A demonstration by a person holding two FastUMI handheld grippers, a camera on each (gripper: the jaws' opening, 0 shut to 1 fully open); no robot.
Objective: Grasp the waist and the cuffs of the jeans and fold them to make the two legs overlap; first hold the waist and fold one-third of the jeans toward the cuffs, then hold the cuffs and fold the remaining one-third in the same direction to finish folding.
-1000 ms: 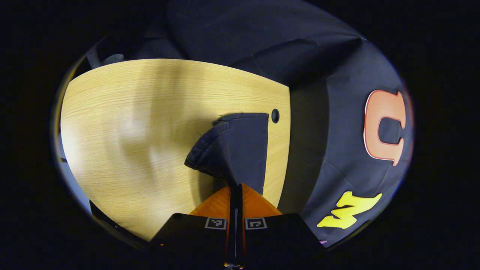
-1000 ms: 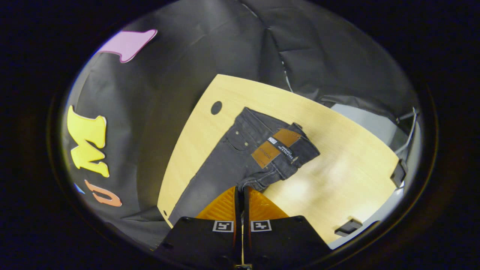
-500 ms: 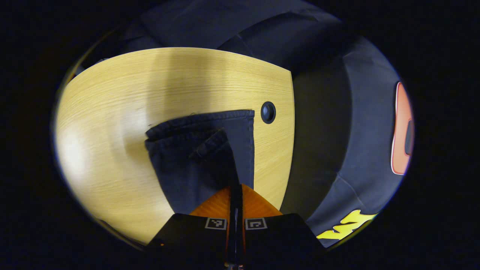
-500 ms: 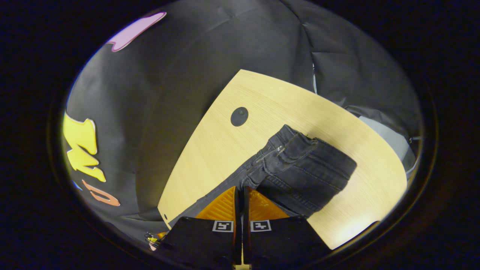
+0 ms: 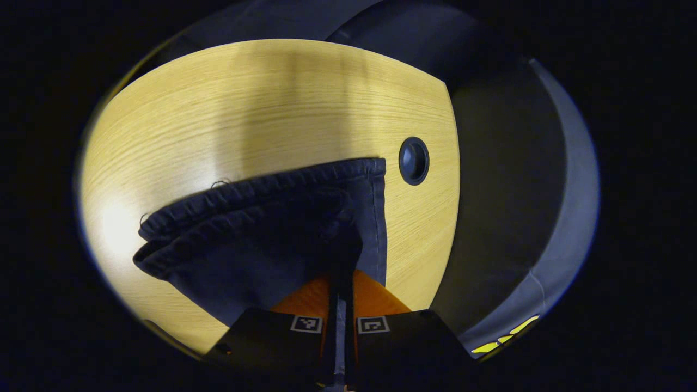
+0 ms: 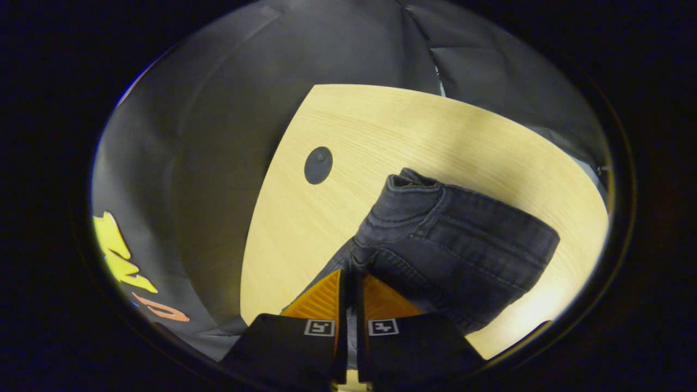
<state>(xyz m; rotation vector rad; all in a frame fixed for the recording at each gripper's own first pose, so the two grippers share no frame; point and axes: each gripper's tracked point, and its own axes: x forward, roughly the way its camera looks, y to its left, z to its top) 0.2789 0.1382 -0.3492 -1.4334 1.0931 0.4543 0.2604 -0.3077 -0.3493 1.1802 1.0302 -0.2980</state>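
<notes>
We see the left gripper (image 5: 340, 277) pinching the dark denim jeans (image 5: 261, 234) at the cuffs, right gripper (image 6: 348, 280) pinching the waist end (image 6: 452, 239), jeans on the light wooden table (image 5: 245, 109).

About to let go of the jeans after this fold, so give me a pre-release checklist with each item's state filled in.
1. Left gripper shut on the jeans at the cuff end: ok.
2. Right gripper shut on the jeans at the waist end: ok.
3. Cuff hems stacked one on the other: ok; two edges run close together in the left gripper view.
4. Waist doubled over on the table: ok.
5. Jeans clear of the table hole: ok; the cuff corner ends just beside it.
6. Legs aligned along their whole length: cannot tell, the middle is hidden.
</notes>
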